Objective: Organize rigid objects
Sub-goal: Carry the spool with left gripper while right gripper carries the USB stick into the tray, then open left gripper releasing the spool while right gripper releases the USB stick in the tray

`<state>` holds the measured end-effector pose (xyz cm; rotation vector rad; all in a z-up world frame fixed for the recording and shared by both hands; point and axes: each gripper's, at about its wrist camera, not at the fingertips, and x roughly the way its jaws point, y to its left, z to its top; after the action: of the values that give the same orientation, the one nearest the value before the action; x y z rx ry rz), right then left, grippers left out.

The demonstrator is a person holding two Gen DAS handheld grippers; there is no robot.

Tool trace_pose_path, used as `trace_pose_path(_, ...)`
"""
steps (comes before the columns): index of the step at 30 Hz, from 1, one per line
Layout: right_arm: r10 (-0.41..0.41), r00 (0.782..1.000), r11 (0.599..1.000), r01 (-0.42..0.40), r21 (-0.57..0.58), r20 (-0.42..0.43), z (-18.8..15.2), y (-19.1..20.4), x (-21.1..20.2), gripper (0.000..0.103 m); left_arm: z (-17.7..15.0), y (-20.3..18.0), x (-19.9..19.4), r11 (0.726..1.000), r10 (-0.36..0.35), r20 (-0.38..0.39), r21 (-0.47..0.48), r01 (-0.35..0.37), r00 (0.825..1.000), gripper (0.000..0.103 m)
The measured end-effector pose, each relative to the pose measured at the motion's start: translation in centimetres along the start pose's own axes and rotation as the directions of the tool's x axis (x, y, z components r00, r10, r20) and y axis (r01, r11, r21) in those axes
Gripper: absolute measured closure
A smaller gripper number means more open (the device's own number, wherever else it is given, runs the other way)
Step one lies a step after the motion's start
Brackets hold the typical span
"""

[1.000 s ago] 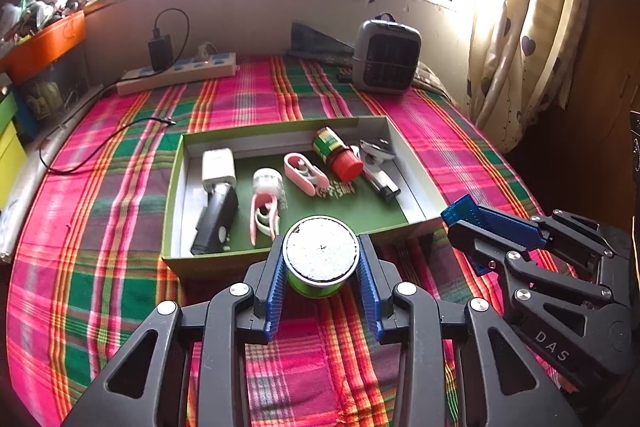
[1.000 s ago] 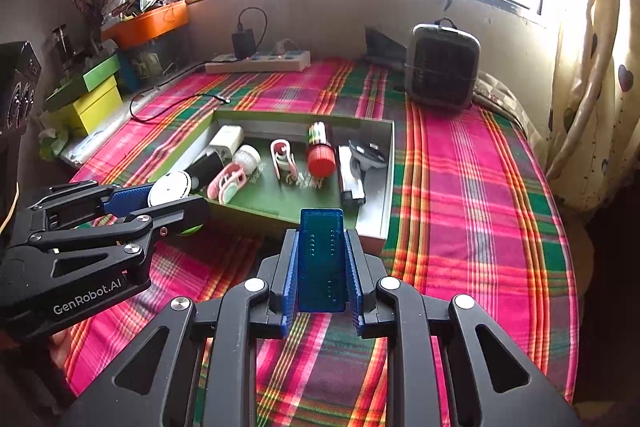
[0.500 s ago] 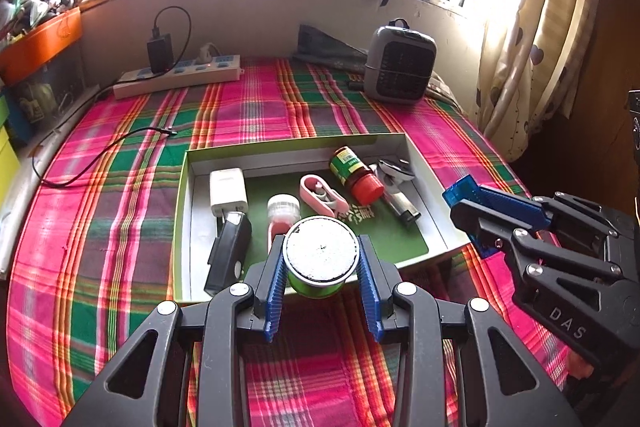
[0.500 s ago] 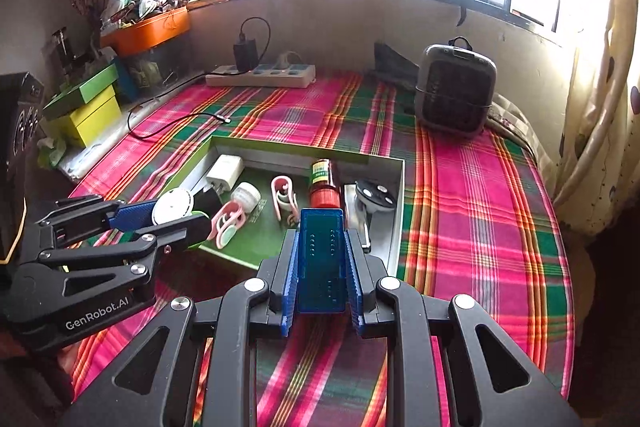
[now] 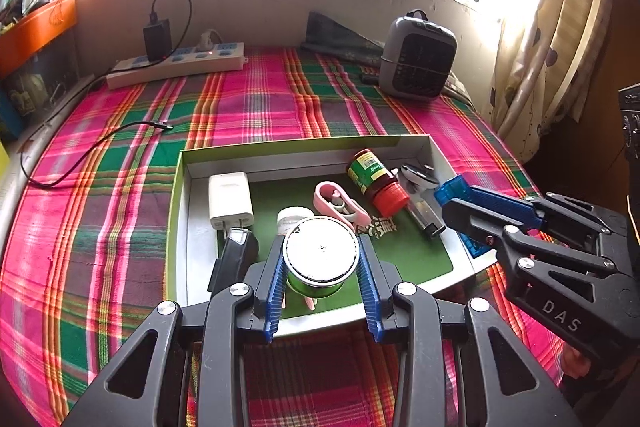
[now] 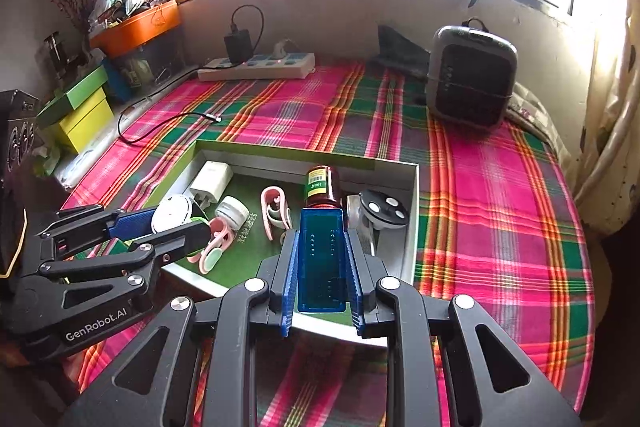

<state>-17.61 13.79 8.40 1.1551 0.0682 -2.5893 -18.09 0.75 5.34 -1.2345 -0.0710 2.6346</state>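
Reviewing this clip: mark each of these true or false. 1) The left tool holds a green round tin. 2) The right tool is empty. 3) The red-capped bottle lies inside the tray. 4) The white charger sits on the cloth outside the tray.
1) True: the left tool grips the green round tin.
2) False: the right tool is shut on a blue block.
3) True: the red-capped bottle lies in the tray.
4) False: the white charger is in the tray.
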Motion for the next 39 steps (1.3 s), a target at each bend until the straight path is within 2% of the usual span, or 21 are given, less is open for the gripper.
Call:
trace_pose_path(16,0.018,0.997,1.000,-0.018,-0.006,-0.070,-0.7,-0.2,3.4,0.080,-0.3,-0.3,2.3,1.000,0.003,-0.040,0.011,-0.003,0.999,0.071)
trace_pose_path(22,-0.001,0.995,1.000,0.000,-0.011,-0.095,-1.0,-0.4,4.4,0.080,-0.4,-0.5,2.8,1.000,0.002,-0.054,0.015,-0.002,0.999,0.071)
trace_pose_path(39,0.010,0.995,1.000,-0.010,0.000,-0.101,-1.1,-0.6,4.9,0.080,-0.4,-0.5,3.3,1.000,-0.002,-0.061,0.005,0.002,0.998,0.070)
